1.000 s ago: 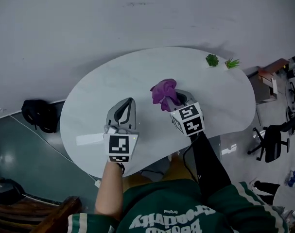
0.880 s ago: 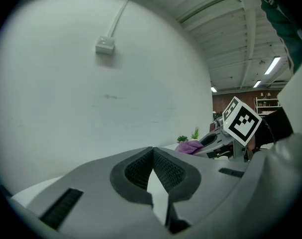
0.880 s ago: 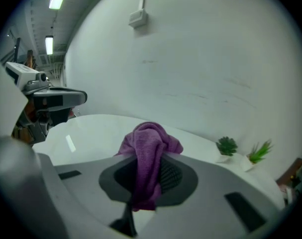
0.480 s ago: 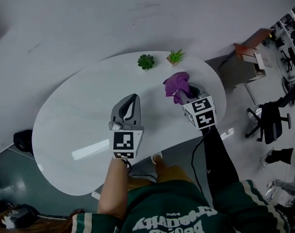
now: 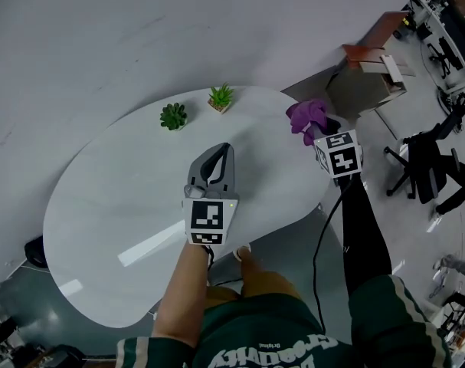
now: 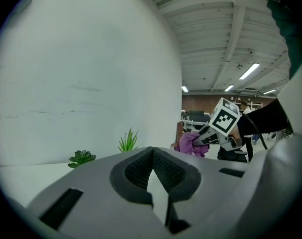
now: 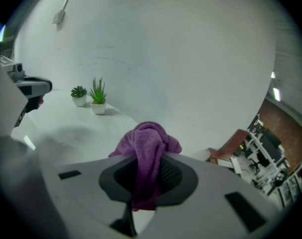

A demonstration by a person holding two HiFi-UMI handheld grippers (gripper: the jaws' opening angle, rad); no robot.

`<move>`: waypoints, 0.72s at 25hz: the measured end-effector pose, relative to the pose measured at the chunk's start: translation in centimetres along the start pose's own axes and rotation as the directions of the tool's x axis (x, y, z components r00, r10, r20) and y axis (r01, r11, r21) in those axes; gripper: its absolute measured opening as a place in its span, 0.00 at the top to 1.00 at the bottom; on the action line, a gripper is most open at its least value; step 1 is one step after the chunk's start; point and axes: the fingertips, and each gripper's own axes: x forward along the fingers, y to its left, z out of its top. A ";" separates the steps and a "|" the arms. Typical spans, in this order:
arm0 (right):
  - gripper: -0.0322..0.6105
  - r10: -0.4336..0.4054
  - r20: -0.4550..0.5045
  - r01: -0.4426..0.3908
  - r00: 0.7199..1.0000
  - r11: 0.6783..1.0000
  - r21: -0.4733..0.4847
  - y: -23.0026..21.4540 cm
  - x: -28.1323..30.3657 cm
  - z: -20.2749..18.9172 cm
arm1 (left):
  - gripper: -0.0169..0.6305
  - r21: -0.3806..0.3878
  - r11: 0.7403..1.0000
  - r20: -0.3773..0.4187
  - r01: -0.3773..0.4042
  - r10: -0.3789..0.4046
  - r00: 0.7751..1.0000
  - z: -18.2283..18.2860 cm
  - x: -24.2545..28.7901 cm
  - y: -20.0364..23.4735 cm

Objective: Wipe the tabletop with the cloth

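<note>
A white oval table (image 5: 117, 198) fills the middle of the head view. My right gripper (image 5: 319, 131) is shut on a bunched purple cloth (image 5: 308, 115) at the table's far right edge; the cloth (image 7: 149, 144) is pinched between the dark pads and bulges out past the tips. It looks lifted off the top, though contact cannot be told. My left gripper (image 5: 221, 152) hovers over the table's middle, its jaws shut and holding nothing. The left gripper view shows its tips meeting (image 6: 153, 149), with the right gripper (image 6: 202, 140) and the cloth (image 6: 189, 143) beyond.
Two small potted plants (image 5: 173, 116) (image 5: 221, 96) stand at the table's far edge. A brown box-like stand (image 5: 370, 71) sits on the floor just past the right end, and a black office chair (image 5: 427, 163) is further right. A plain wall runs behind the table.
My right gripper has carried the cloth from the table's middle toward its right end. The head view has swung, so the plants now appear left of the cloth. The left gripper stays shut.
</note>
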 end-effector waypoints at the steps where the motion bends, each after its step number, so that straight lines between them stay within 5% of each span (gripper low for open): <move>1: 0.86 -0.012 -0.026 0.012 1.000 1.000 -0.002 -0.9 0.7 -0.6 | 0.97 -0.002 1.000 -0.007 -0.002 0.002 1.000 -0.2 0.2 -0.1; 6: 0.86 0.002 -0.135 -0.004 0.991 1.000 -0.009 -1.3 4.0 -3.6 | 0.97 0.007 1.000 -0.047 -0.029 0.029 0.998 -1.6 -0.5 0.7; 18: 0.86 0.092 -0.093 -0.103 0.991 0.988 -0.116 6.9 4.7 -1.5 | 0.97 0.002 0.991 -0.094 -0.135 0.134 0.987 -3.7 -5.6 6.0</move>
